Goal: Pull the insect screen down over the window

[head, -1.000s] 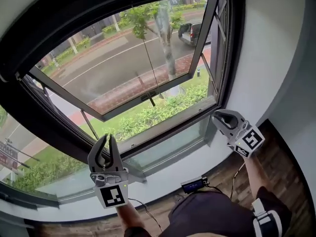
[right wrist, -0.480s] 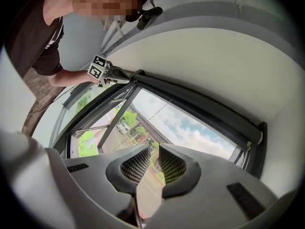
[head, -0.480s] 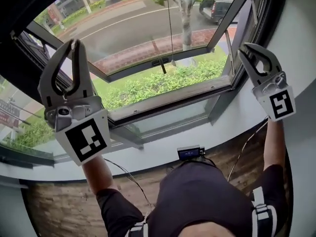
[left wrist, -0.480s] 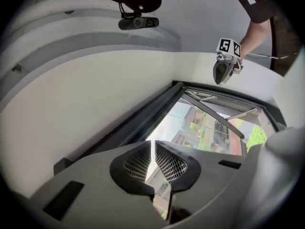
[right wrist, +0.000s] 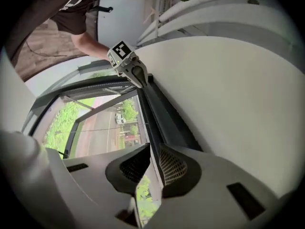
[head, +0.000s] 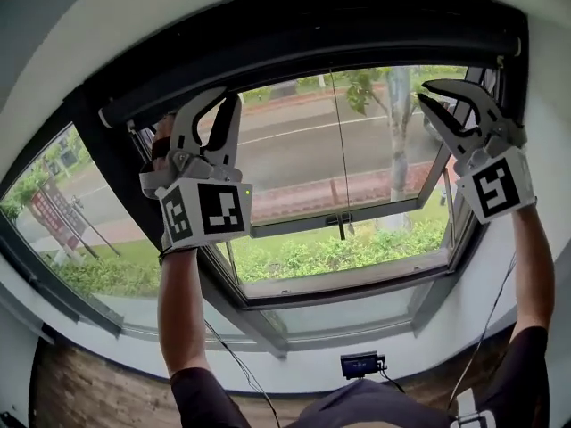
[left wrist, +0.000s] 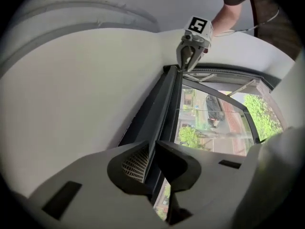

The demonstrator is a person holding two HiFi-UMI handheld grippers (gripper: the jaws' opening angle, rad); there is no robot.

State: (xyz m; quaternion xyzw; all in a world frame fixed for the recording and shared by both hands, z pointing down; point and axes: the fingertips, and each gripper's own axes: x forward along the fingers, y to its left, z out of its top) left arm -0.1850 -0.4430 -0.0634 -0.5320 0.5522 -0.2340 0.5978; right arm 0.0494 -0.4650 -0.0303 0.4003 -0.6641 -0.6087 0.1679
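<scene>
While the insect screen (head: pixel 339 52) sat fully rolled up in its dark housing along the top of the window (head: pixel 116 176), leaving the opening uncovered, we held both grippers up at its lower bar (left wrist: pixel 164 111). Our left gripper (left wrist: pixel 148 149) was clamped on the bar's thin lip near the left end, with its ribbed pad (left wrist: pixel 135 163) against one face of it. Our right gripper (right wrist: pixel 151 151) pinched the same lip near the right end, well apart from the left one. Below the bar, the glazed sash (head: pixel 339 223) stood tilted outward. Through it we saw a road (head: pixel 294 154), a tree (head: pixel 397 132) and a green hedge (head: pixel 330 257). A white wall (head: pixel 268 3) curved above the housing. Far beneath, a small black device (head: pixel 359 364) with a cable lay on the sill (head: pixel 294 377).
</scene>
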